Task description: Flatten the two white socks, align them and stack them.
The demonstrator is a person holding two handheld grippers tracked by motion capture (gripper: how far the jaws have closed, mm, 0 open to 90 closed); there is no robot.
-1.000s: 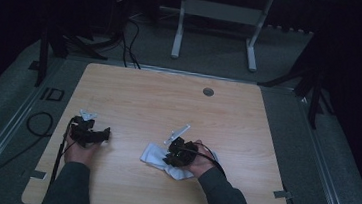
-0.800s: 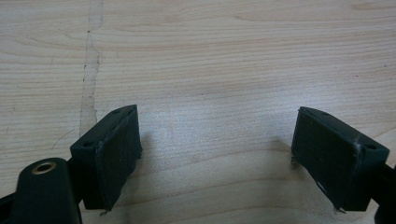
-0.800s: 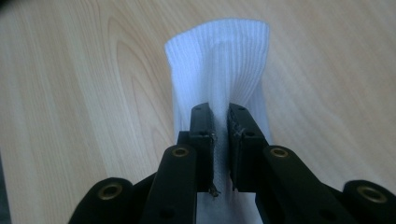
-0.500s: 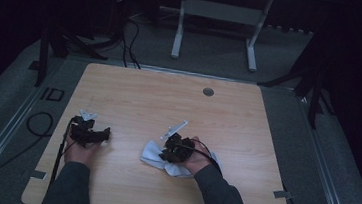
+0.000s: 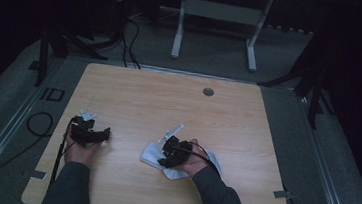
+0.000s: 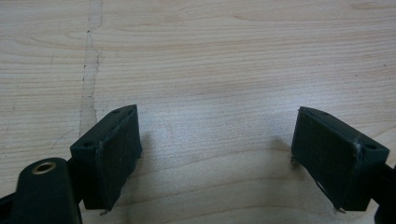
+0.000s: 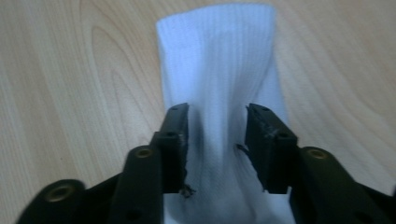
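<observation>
A white ribbed sock (image 7: 217, 56) lies flat on the wooden table (image 5: 168, 106), stretching away from my right gripper (image 7: 217, 112). That gripper's jaws have just been opening. They now stand apart on either side of a raised fold of the sock, which sits loosely between them. In the high view the right gripper (image 5: 171, 151) rests on the sock (image 5: 151, 154) near the table's front middle. My left gripper (image 6: 217, 126) is wide open over bare wood with nothing between its pads. It sits at the front left (image 5: 88, 133), well apart from the sock.
A round grommet hole (image 5: 208, 91) marks the far middle of the table. Beyond the table a metal frame (image 5: 218, 10) stands on the floor. A cable loop (image 5: 37, 118) lies off the left edge.
The right hand has edged slightly left over the sock. The left hand and its gripper have stayed put.
</observation>
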